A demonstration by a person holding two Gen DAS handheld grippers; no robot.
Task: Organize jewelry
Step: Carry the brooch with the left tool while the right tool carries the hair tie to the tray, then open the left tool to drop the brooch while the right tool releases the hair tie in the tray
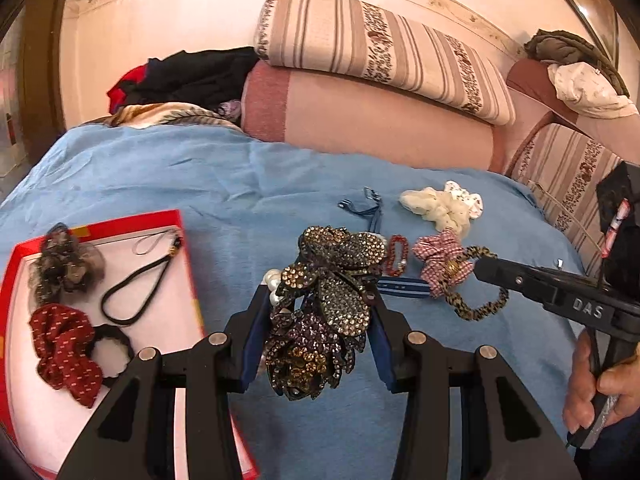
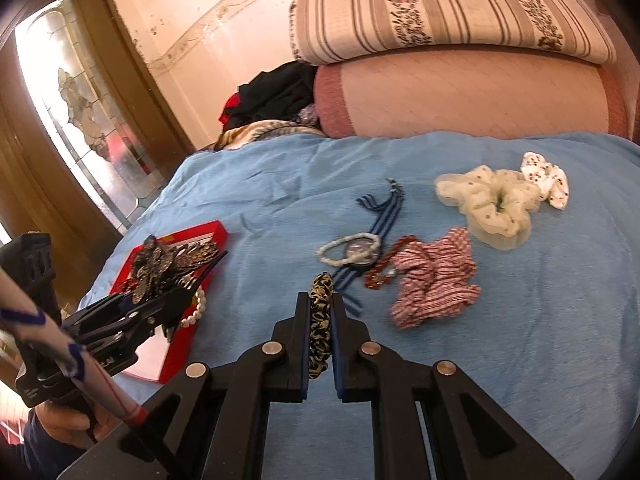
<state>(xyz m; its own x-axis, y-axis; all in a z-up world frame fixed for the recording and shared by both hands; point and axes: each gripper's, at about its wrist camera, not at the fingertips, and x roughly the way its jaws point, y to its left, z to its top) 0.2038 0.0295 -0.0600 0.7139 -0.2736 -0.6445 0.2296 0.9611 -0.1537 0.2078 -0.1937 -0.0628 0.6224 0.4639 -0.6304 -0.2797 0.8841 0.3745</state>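
Left gripper [image 1: 320,320] clamped on a rhinestone hair clip [image 1: 324,300], long axis running near-to-far along the fingers. Red box [image 1: 188,264] just left of it, so nearer this hand. Right gripper [image 2: 320,328] pinched narrow on a leopard scrunchie [image 2: 320,320], well right of box.

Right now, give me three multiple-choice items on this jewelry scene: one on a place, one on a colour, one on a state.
1. Where does the dark red patterned scrunchie lie?
A. In the red tray
B. On the striped pillow
C. In a drawer

2. What colour is the bedcover?
A. Green
B. Light blue
C. Black

3. What is the right gripper doing?
A. Standing open over nothing
B. Pinching a pearl bracelet
C. Shut on the leopard-print scrunchie

Key: 1 A, it rests on the tray's white floor; 2 B, blue cloth spreads under everything; 3 C, the spotted band sits clamped between its jaws.
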